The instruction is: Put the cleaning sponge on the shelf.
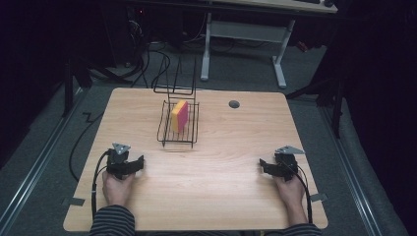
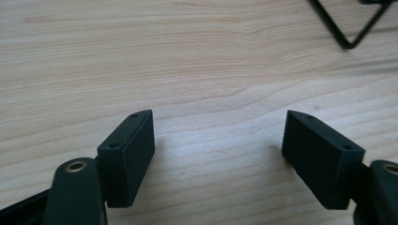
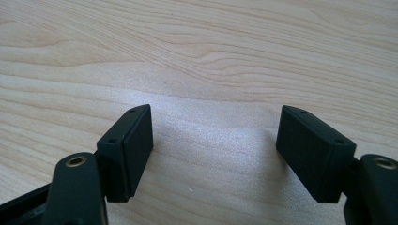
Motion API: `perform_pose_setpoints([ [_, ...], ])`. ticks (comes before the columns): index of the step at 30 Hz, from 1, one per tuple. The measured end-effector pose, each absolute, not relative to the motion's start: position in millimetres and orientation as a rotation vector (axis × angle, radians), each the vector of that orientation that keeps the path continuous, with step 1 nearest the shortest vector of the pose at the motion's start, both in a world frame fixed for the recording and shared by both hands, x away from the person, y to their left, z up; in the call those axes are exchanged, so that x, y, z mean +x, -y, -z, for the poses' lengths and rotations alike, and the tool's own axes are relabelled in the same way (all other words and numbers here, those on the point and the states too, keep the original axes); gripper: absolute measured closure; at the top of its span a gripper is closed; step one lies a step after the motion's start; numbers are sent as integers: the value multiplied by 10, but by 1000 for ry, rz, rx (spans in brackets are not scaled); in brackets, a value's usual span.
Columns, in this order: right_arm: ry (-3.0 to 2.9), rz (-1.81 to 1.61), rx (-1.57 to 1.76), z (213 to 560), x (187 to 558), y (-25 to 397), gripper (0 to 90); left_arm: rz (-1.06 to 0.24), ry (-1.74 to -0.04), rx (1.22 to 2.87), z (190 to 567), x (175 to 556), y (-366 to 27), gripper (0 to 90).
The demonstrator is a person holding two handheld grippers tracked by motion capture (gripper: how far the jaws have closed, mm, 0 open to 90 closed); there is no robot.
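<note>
A yellow and pink sponge point(image 1: 179, 115) stands on edge inside a black wire rack point(image 1: 178, 129) at the middle back of the wooden table point(image 1: 221, 147). My left gripper point(image 1: 139, 162) rests near the table's front left, held by a hand, well short of the rack. Its jaws stand wide apart over bare wood, and the left gripper point(image 2: 218, 140) holds nothing. My right gripper point(image 1: 263, 164) rests at the front right, pointing toward the table's middle. The right gripper point(image 3: 213, 136) is open too, with only wood grain between its jaws.
A corner of the wire rack point(image 2: 349, 28) shows at the top right of the left gripper view. A round cable hole point(image 1: 234, 104) lies in the table's back right. Cables and a white desk frame point(image 1: 243, 44) stand on the floor beyond.
</note>
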State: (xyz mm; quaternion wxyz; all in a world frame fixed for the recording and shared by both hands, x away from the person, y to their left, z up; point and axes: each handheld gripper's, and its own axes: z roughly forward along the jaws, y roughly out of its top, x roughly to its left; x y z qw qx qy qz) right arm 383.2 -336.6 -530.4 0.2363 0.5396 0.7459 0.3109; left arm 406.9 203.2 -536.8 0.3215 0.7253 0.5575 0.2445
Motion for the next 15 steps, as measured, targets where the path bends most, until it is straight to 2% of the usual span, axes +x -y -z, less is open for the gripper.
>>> perform_pose_setpoints([
  [15,-2046,-853,1479,5305,3833,3366,280,-621,-1464,1896,5368,4073,-2049,255],
])
